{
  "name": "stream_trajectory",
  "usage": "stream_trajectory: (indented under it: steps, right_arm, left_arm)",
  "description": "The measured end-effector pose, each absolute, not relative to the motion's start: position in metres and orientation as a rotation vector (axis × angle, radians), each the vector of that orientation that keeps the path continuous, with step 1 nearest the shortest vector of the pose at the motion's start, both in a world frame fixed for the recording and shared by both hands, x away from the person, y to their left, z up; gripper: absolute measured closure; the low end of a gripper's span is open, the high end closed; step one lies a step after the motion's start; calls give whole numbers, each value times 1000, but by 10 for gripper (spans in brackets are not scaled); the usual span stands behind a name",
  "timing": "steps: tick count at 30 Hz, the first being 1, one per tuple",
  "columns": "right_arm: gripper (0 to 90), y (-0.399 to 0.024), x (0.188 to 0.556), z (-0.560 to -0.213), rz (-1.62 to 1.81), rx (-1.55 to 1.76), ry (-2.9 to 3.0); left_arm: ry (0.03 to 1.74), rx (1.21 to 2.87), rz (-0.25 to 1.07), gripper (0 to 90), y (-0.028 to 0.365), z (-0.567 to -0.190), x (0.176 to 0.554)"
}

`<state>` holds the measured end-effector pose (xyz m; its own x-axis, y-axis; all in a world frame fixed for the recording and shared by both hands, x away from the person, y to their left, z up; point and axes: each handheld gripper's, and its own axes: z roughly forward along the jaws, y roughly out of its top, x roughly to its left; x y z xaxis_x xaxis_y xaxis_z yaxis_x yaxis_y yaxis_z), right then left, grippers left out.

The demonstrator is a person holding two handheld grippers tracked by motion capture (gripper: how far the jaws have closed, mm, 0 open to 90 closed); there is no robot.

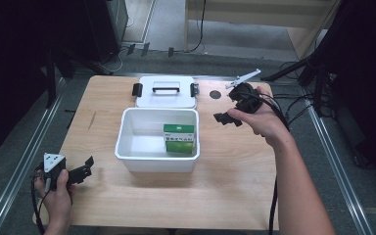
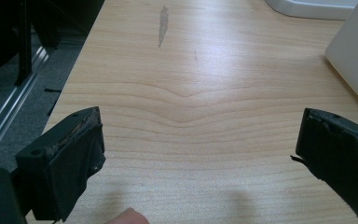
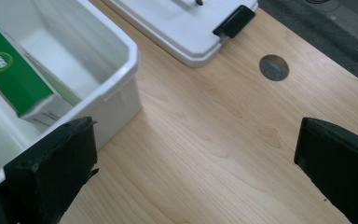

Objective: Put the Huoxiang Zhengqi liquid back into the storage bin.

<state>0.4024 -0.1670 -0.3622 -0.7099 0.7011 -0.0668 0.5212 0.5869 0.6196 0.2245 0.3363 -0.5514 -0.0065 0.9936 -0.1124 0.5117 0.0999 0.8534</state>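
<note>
A wooden table (image 1: 235, 181) is seen from the high view, with an open white plastic bin (image 1: 157, 140) set near its middle. A green-and-white carton (image 1: 179, 139) is stood upright inside the bin, against its right-hand wall as seen from above; in the right gripper view the carton (image 3: 14, 79) is seen leaning close to the bin's (image 3: 121, 70) near wall. The bin's white lid (image 1: 165, 91), fitted with a black handle and two black side latches, is laid flat on the table directly behind the bin, just beside its far rim. A round cable hole (image 1: 215, 94) is cut into the tabletop to the right of the lid.

The right gripper (image 1: 227, 119) is held above the table, to the right of the bin and apart from it. Its jaws are spread wide, and nothing is held between them; bare wood is seen in the gap in the right gripper view (image 3: 196, 177).

The left gripper (image 1: 85, 168) is held at the near left corner of the table, well apart from the bin. Its jaws are likewise spread wide and empty, with only tabletop seen between them (image 2: 200, 172). A dark streak (image 2: 163, 23) is marked on the wood ahead of it.
</note>
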Motion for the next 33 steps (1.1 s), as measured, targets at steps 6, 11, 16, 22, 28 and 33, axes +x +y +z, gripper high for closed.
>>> stream_trajectory:
  steps: [6,11,16,22,28,33]
  right_arm:
    - [0,-185,396,-376,875,1043,2451]
    - [0,-201,390,-389,913,1095,2392]
    - [0,-213,385,-402,934,1137,2363]
    - [0,-227,375,-419,960,1180,2317]
    - [0,-240,363,-439,975,1213,2297]
    - [0,-254,353,-449,1007,1242,2233]
  left_arm:
    - [1622,1510,803,18,336,-551,225]
    - [1622,1511,804,17,336,-551,225]
    - [1622,1513,806,18,336,-551,224]
    - [1622,1514,809,17,336,-551,224]
    - [1620,1514,807,18,335,-551,224]
    - [1619,1516,808,18,335,-551,224]
